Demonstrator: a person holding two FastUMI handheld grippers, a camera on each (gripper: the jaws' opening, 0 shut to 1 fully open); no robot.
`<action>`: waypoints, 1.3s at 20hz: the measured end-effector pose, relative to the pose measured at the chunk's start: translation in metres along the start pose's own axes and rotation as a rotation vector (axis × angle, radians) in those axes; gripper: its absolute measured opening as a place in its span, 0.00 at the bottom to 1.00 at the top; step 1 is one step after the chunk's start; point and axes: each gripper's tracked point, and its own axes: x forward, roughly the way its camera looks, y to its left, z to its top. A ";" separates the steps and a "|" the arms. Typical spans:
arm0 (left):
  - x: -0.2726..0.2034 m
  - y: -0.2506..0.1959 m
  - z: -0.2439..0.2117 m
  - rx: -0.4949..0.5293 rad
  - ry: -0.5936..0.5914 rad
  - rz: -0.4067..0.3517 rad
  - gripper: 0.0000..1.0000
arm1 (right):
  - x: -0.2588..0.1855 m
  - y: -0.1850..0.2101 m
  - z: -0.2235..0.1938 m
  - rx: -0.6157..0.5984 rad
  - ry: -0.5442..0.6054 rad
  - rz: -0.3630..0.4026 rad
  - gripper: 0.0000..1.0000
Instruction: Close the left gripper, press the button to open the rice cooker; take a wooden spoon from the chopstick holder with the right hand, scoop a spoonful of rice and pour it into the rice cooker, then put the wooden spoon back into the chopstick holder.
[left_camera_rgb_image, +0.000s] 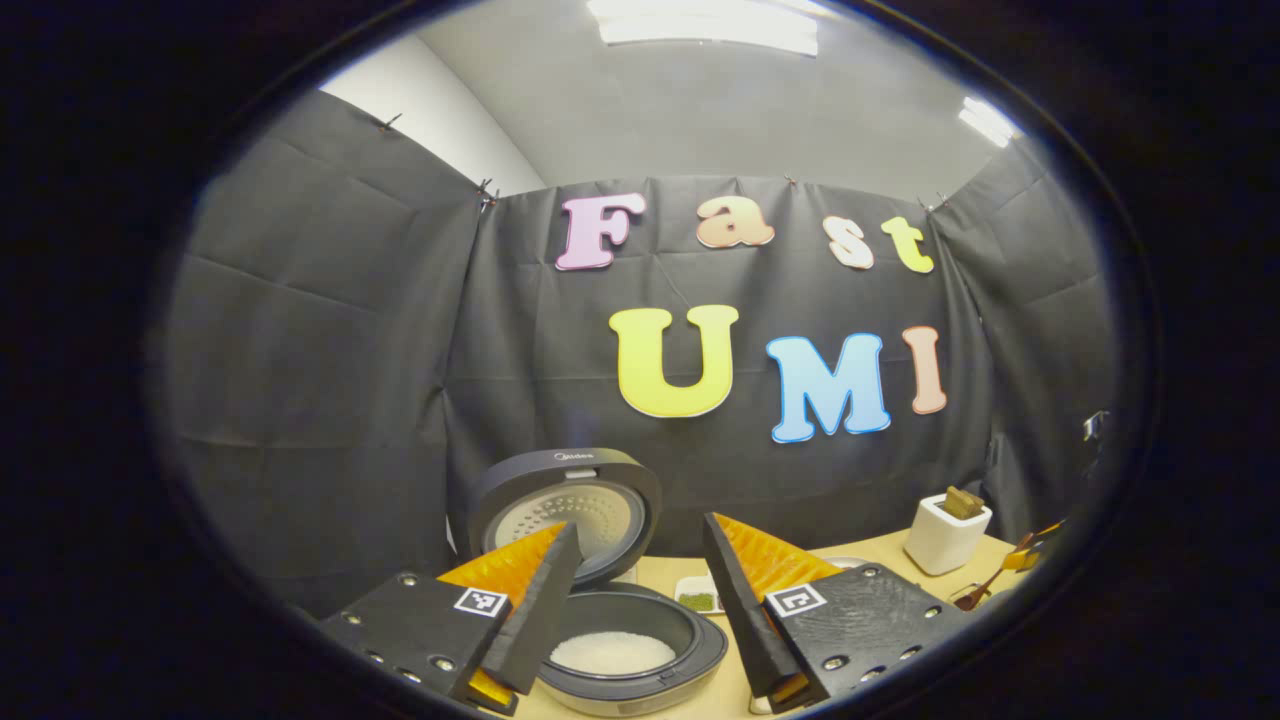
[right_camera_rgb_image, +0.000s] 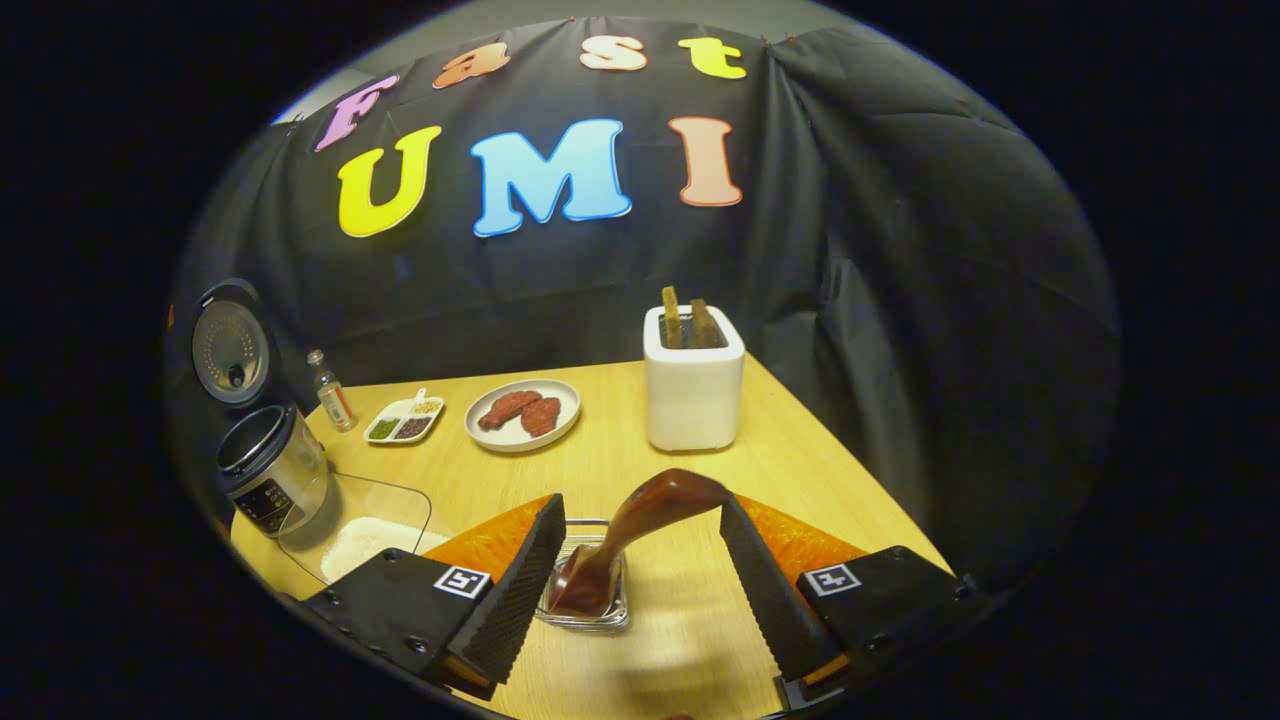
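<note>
Right gripper view: the right gripper (right_camera_rgb_image: 640, 570) has its two fingers spread wide, clamping nothing. Between them stands the dark brown wooden spoon (right_camera_rgb_image: 625, 535), one end sunk in a small clear glass container (right_camera_rgb_image: 590, 605) on the light wooden table (right_camera_rgb_image: 800, 470). Its long axis leans up and toward the right finger, ending in a blurred, rounded tip. The shaft stands just beside the left finger and well apart from the right one; contact cannot be judged. Any grasp would therefore need the fingers centred on the shaft before closing across it. The white square chopstick holder (right_camera_rgb_image: 693, 390), with two wooden pieces in it, stands beyond the spoon. Left gripper view: the left gripper (left_camera_rgb_image: 640, 600), likewise wide open and empty, hovers above the dark round rice cooker (left_camera_rgb_image: 690, 640), whose lid is raised, with white rice (left_camera_rgb_image: 612, 652) in its pot. The right gripper is the nearer one to the spoon.
</note>
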 end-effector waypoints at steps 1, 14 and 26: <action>0.006 0.001 0.002 0.000 -0.001 -0.002 0.78 | -0.005 -0.006 0.008 -0.003 -0.025 -0.020 0.98; 0.119 0.050 0.047 0.004 -0.068 0.004 0.77 | -0.055 0.001 0.070 0.034 -0.221 -0.146 0.98; 0.202 0.106 0.004 -0.052 0.021 0.092 0.77 | -0.053 0.020 0.066 0.000 -0.195 -0.144 0.98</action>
